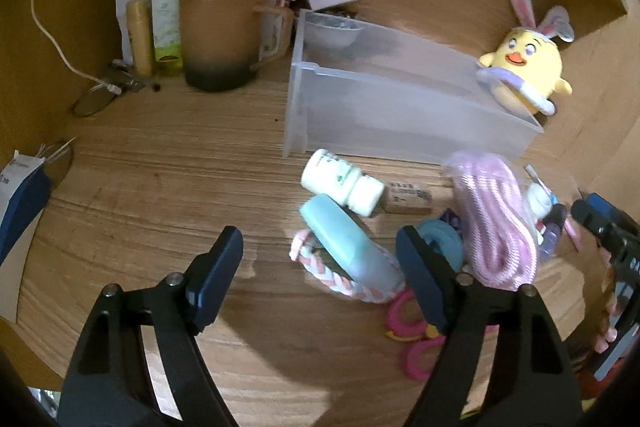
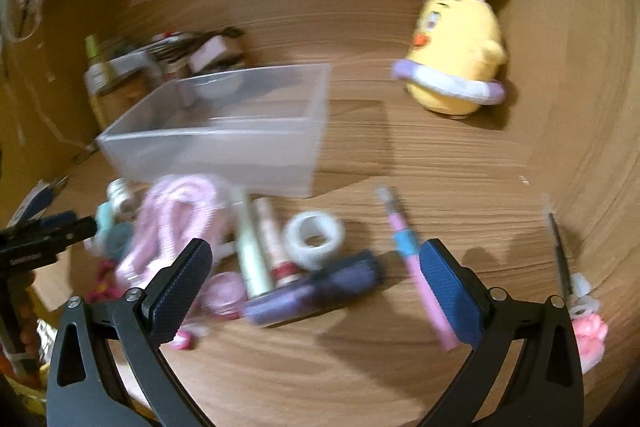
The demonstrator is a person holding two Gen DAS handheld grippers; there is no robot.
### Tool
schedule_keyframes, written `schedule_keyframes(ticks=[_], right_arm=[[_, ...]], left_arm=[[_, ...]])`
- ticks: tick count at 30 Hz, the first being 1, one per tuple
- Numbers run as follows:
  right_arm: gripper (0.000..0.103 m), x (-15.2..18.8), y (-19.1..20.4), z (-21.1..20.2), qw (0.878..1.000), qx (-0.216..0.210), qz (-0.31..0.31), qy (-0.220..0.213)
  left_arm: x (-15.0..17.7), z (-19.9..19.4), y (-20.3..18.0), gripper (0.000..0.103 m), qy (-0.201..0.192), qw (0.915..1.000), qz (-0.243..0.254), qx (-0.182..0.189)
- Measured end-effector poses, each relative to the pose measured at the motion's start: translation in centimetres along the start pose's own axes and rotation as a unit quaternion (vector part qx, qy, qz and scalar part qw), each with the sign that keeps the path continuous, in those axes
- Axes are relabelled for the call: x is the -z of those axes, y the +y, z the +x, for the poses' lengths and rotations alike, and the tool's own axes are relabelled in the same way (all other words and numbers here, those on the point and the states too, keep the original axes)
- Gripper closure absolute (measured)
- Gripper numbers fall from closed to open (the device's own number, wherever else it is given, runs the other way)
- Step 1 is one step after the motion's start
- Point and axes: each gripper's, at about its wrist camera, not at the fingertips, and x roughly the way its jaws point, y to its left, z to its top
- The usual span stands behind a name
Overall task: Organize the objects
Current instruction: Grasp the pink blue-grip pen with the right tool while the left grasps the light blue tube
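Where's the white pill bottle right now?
In the left wrist view the white pill bottle lies on its side on the desk, just in front of the clear bin, resting against the teal case and left of the pink cord bundle.

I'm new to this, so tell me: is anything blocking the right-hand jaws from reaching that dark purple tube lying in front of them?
Nothing visible does. The right gripper has its jaws wide open, and the purple tube lies directly ahead on the wooden desk. A white tape roll and slim tubes crowd its far side only.
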Motion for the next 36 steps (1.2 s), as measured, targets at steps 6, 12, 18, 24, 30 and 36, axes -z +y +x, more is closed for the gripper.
schedule_keyframes(ticks=[6,12,18,24,30,36], right_arm=[[0.024,-0.3,-3.5,2.1,0.999,0.031,0.026,0.025],[0.046,-0.6,-5.6,3.7,0.997,0.045,0.033,0.048],[0.059,-0.9,-5.7,5.1,0.997,0.030,0.012,0.075],[0.068,-0.8,-4.5,6.0,0.996,0.014,-0.013,0.092],[0.081,-0.8,-4.3,6.3,0.995,-0.004,-0.013,0.100],[0.087,-0.8,-4.2,6.0,0.996,-0.008,-0.016,0.090]], left_arm=[[-0.1,0.8,0.0,0.039,0.013,0.9999,0.003,-0.009],[-0.4,0.1,0.3,0.055,0.012,0.9999,-0.010,-0.003],[-0.4,0.6,-0.8,0.068,0.033,0.9994,-0.003,0.007],[-0.6,0.6,-0.5,0.067,0.036,0.9993,-0.008,-0.010],[-1.4,-1.6,-1.2,0.067,0.008,0.9999,0.001,-0.012],[-0.8,0.9,-2.2,0.067,0.047,0.9988,0.011,-0.004]])
